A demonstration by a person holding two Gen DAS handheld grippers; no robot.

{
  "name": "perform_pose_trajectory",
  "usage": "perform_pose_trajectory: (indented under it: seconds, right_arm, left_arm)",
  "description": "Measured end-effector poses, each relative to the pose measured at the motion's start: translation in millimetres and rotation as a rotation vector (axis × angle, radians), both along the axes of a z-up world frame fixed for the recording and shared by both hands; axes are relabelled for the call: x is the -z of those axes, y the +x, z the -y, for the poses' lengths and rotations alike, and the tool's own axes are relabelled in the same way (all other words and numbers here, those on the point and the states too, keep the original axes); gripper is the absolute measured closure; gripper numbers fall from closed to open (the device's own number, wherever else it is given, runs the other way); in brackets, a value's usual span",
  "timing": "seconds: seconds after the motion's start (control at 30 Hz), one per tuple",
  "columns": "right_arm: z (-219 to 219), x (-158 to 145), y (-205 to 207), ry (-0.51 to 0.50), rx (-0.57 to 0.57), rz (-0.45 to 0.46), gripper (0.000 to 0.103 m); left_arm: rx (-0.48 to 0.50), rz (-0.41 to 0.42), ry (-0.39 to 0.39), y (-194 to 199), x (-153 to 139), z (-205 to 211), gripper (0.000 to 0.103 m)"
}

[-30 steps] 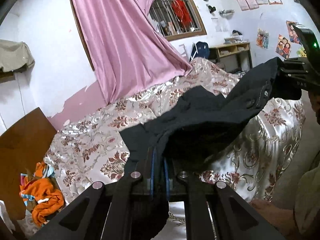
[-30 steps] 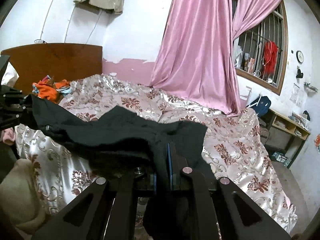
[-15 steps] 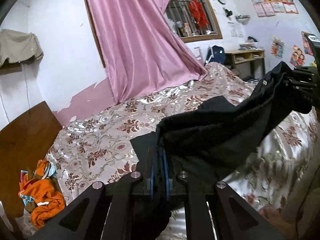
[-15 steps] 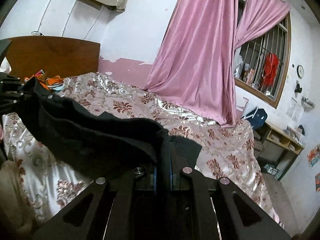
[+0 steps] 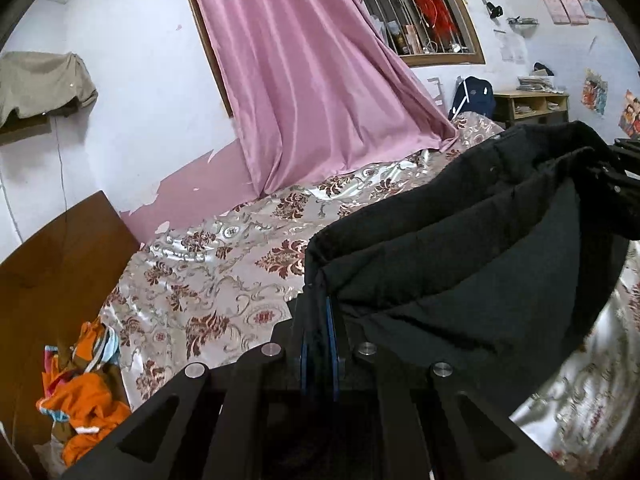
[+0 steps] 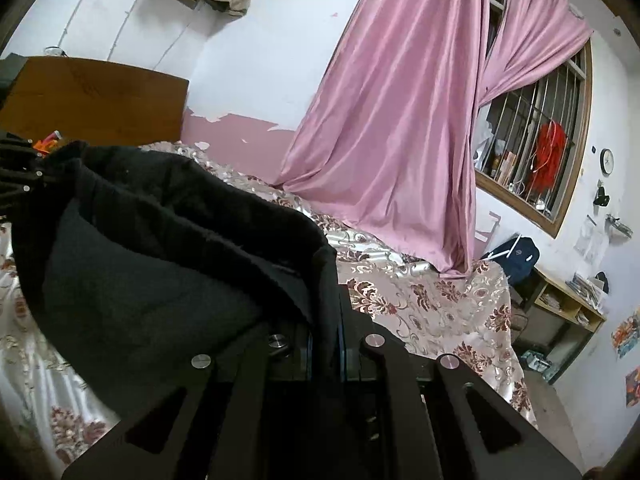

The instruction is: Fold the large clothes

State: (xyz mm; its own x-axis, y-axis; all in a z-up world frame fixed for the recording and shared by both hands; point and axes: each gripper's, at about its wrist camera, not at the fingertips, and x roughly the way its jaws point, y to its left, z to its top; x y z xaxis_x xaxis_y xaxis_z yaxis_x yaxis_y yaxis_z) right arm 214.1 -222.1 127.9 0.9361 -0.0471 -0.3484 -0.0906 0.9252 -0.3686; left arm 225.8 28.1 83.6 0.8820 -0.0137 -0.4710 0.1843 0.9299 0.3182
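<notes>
A large black garment (image 5: 460, 264) hangs stretched in the air between my two grippers, above a bed with a floral satin cover (image 5: 224, 276). My left gripper (image 5: 318, 304) is shut on one edge of the garment. My right gripper (image 6: 325, 312) is shut on the other edge; the garment (image 6: 160, 272) sags to its left. In the left wrist view the right gripper (image 5: 624, 184) shows at the right edge, holding the far end. In the right wrist view the left gripper (image 6: 16, 176) shows at the left edge.
A pink curtain (image 5: 320, 92) hangs over the bed's far side by a barred window (image 6: 532, 152). A brown headboard (image 5: 48, 280) and orange clothes (image 5: 80, 396) are at the head end. A wooden shelf (image 6: 568, 308) and a blue backpack (image 6: 516, 256) stand past the foot.
Both grippers have lifted the black garment higher off the bed and pulled it taut between them. Both views now tilt upward, showing more wall and curtain.
</notes>
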Motion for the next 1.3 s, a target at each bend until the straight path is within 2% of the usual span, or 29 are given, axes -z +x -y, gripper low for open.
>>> perform_pose_trajectory:
  seconds: [0.17, 0.33, 0.43, 0.53, 0.7, 0.77, 0.87, 0.97, 1.03, 1.1, 1.17, 1.2, 1.23, 1.27, 1.3]
  right_arm:
    - [7, 27, 42, 0.011, 0.046, -0.009, 0.096]
    - [15, 52, 91, 0.069, 0.069, -0.068, 0.096]
    - [19, 72, 106, 0.097, 0.085, -0.1, 0.096]
    - [20, 84, 120, 0.08, 0.085, -0.118, 0.096]
    - [11, 92, 141, 0.026, 0.073, -0.135, 0.096]
    - [8, 99, 151, 0.034, 0.083, -0.161, 0.096]
    - [10, 110, 162, 0.067, 0.091, -0.185, 0.095]
    - [12, 120, 168, 0.071, 0.095, -0.196, 0.095]
    - [12, 121, 169, 0.075, 0.087, -0.198, 0.094]
    - [14, 120, 170, 0.086, 0.079, -0.2, 0.092]
    - [19, 118, 166, 0.123, 0.056, -0.202, 0.087]
    - [23, 115, 163, 0.156, 0.027, -0.196, 0.074]
    - [27, 112, 158, 0.184, 0.005, -0.181, 0.042]
    - [30, 109, 152, 0.204, -0.006, -0.158, 0.025]
    - [33, 105, 144, 0.222, -0.016, -0.123, 0.011]
  left_arm:
    - [-0.031, 0.003, 0.025, 44, 15, 19, 0.095]
    - [-0.071, -0.008, 0.043, 87, 31, 33, 0.095]
    - [-0.082, -0.009, 0.057, 105, 49, 40, 0.095]
    - [-0.097, -0.003, 0.063, 119, 60, 44, 0.095]
    - [-0.133, -0.038, 0.018, 149, 76, 37, 0.095]
    - [-0.142, -0.073, -0.017, 158, 83, 32, 0.094]
    - [-0.149, -0.08, -0.04, 157, 90, 29, 0.09]
    - [-0.117, -0.068, -0.03, 150, 93, 33, 0.067]
    - [-0.097, -0.033, -0.027, 141, 91, 36, 0.039]
    - [-0.078, 0.007, -0.049, 130, 86, 37, 0.024]
    - [-0.056, 0.019, -0.082, 120, 80, 36, 0.02]
    - [-0.045, 0.017, -0.097, 115, 79, 35, 0.019]
    - [-0.034, 0.014, -0.105, 111, 79, 35, 0.018]
    - [-0.023, 0.008, -0.111, 106, 78, 35, 0.018]
    - [-0.014, 0.006, -0.113, 101, 78, 34, 0.018]
